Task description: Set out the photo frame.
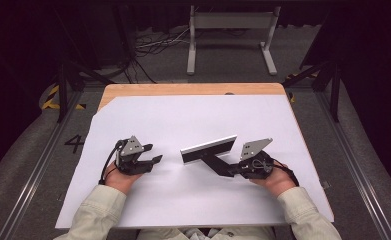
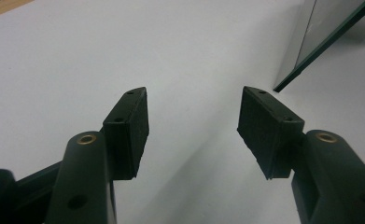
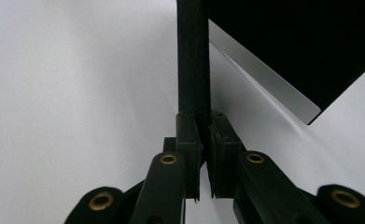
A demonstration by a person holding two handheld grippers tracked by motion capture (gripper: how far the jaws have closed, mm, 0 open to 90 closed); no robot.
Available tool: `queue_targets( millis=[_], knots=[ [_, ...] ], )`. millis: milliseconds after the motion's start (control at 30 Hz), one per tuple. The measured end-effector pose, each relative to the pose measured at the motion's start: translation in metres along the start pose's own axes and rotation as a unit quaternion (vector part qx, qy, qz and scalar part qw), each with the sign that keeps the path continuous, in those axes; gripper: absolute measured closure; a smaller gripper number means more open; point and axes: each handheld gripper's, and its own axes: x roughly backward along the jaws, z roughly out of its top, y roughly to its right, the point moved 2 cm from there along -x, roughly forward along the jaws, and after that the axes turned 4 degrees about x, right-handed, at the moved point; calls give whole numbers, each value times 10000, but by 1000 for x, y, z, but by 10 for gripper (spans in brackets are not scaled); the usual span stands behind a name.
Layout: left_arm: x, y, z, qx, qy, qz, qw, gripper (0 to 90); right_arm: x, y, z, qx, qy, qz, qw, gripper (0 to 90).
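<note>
One white sheet (image 1: 183, 120) surrounds the dustpan (image 1: 208, 149); left gripper (image 1: 155, 153) nearby.

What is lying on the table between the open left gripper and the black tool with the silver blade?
Nothing: in the high view only bare white sheet separates the left gripper from the tool, which the right gripper holds.

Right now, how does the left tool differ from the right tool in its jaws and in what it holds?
The left tool has its jaws wide apart, while the right tool has its jaws closed. The left tool holds nothing between its pads; the right tool grips the black handle of a flat tool with a silver-edged blade. The left tool rests low on the white sheet, and the right one lifts that blade above it. Both are black and hand-held.
</note>
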Motion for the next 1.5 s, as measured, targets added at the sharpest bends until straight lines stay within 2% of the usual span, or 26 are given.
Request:
queue_targets(
  millis=[167,500,633,700,933,1067,1233,1400,1433,1500],
  knots=[
    [-1,1,1,-15,-9,-16,10000,433,-4,0,-5,-13,-185,-14,9998,832],
    [-3,2,3,-31,-17,-38,10000,432,-4,-1,-6,-56,-159,-72,9998,824],
    [-4,2,4,-32,-4,-59,10000,431,-4,-2,-6,-199,-159,-84,9996,811],
    [-4,2,4,-25,2,-84,10000,431,-4,-1,-6,-189,-137,-84,9997,791],
    [-6,5,7,-65,19,-172,9998,437,6,-3,-3,-419,42,-119,9990,710],
    [-8,9,10,-105,14,-241,9997,454,14,-5,0,-360,90,-262,9990,698],
    [-10,12,15,-108,-50,-377,9992,558,26,-6,-2,-385,178,-443,9981,691],
    [-12,15,18,-87,-158,-520,9985,720,40,-3,-6,-480,323,-704,9958,691],
    [-12,15,18,-87,-158,-520,9985,751,40,-3,-6,-480,323,-704,9958,691],
    [-12,16,20,-118,-154,-519,9985,828,47,0,-10,-573,387,-846,9940,698]
  ],
)
